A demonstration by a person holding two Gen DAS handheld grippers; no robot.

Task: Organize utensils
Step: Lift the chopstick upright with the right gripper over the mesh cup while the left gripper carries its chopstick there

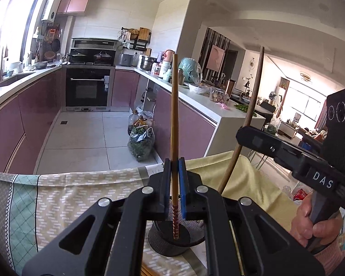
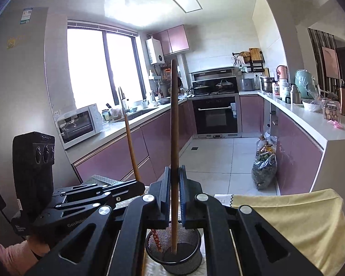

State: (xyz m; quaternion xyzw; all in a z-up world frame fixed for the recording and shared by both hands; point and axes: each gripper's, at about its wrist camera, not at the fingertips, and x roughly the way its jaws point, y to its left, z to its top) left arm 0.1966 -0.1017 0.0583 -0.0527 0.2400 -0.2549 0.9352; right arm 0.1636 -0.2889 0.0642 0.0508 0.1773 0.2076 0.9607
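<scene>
the left tongs point(image 1: 175, 184) are shut tight on a light chopstick point(image 1: 174, 105); it stands almost straight up, and its red patterned end point(image 1: 176, 220) pokes down into the mesh cup point(image 1: 165, 243); the right tongs point(image 2: 175, 191) are shut tight on a dark stick point(image 2: 174, 119), a darker chopstick by the look of it; its low end is down inside the mesh cup point(image 2: 191, 239) too; in the right view the red patterned end point(image 2: 156, 239) shows in the cup just beside the dark stick.

the cup sits on a worktop with a patterned cloth point(image 1: 57, 197) and a yellow cloth point(image 1: 248, 184) over it; a hand point(image 1: 310, 225) holds the right tool.

so how far along is it? i think both sticks are at the cup but not let go yet; neither tongs have opened; the sticks look like they hang from the tongs, and i cannot tell if their ends touch the bottom of the cup.

what is left, i think: open each pair of tongs so the sticks drop and lean in the cup; at the bottom edge of the left view a few more thin sticks point(image 1: 147, 271) seem to lie on the worktop, but they are hard to see; if they are chopsticks, they need to go in the cup too; no other sticks show inside the cup, so the job looks closer to its start than its end.
</scene>
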